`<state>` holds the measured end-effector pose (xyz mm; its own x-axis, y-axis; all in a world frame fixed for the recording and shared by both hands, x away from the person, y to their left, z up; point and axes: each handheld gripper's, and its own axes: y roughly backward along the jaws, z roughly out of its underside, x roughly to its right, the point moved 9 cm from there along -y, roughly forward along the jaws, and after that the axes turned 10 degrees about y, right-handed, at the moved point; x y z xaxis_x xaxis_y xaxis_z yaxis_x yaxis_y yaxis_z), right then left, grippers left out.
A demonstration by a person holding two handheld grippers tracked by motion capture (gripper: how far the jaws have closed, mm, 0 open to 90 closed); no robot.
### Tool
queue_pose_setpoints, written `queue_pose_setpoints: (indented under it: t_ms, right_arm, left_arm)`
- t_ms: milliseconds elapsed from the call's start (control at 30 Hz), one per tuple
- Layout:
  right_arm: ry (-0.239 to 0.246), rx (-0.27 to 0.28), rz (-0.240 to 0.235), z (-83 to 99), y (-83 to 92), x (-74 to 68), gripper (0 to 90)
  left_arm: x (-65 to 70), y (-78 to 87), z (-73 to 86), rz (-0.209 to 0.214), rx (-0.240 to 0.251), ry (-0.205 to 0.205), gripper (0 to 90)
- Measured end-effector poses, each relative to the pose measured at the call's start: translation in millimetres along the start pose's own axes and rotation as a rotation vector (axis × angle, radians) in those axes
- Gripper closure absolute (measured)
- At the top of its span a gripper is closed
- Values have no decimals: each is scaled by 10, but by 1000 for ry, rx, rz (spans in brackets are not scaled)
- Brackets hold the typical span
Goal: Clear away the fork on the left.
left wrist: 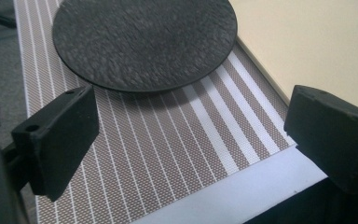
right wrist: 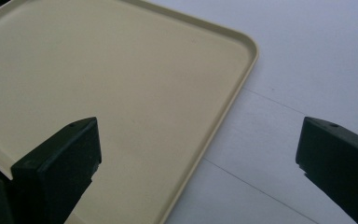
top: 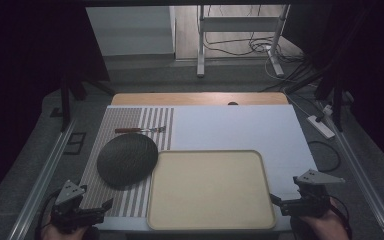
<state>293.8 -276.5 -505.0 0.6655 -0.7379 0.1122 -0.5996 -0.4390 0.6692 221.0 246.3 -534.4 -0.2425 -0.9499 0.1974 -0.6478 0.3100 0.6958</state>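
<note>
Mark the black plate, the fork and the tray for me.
black plate [top: 127,160], high view, centre of its textured face.
fork [top: 139,130], high view, middle of its handle.
beige tray [top: 210,190], high view, bare floor.

— Any lettering, labels, brand marks or numbers you can read here?

— None. Nothing legible stands on the dark round plate [top: 127,160], the cream tray [top: 210,222] or the striped mat [top: 130,120].

— What about the fork [top: 140,130] at 12 o'clock from the plate?

— Too small to tell; no mark can be made out on it. The white surface [top: 240,127] bears no print either.
</note>
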Motion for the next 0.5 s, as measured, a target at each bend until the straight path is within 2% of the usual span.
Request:
queue_pose_setpoints:
  t_ms: [500]
  right_arm:
    - [3,-9,-18,6,-8,-19,6]
  left_arm:
    - [12,-4,6,22,-6,-7,37]
